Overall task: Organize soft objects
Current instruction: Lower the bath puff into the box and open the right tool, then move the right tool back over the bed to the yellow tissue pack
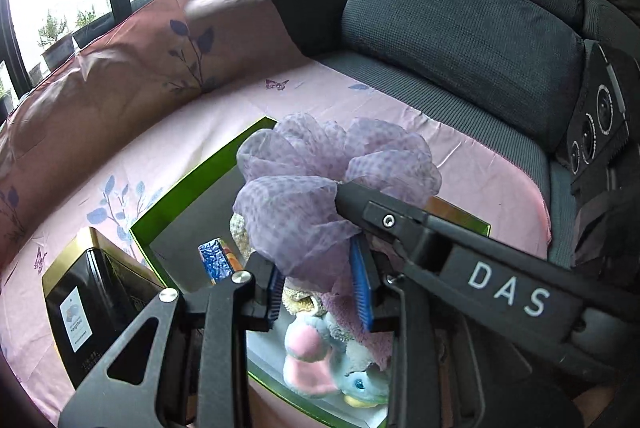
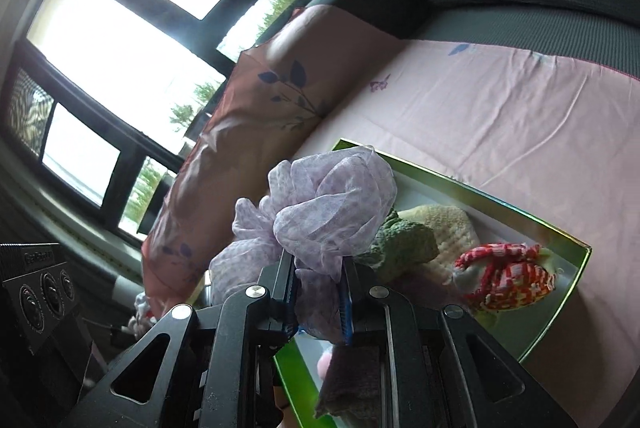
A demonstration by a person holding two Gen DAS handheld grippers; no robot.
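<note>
The gauzy lilac mesh bath pouf (image 1: 328, 183) covers most of the green-rimmed open box (image 1: 184, 195) behind it, hiding the box's middle and much of its contents. The pink-and-blue plush toy (image 1: 320, 360) shows only in part, crossed by gripper linkages and cut by the lower edge. The white label on the black gold-edged box (image 1: 80, 320) is too small to read. In the right wrist view, a small pale object (image 2: 140, 312), perhaps another fabric item, is blurred and half hidden.
</note>
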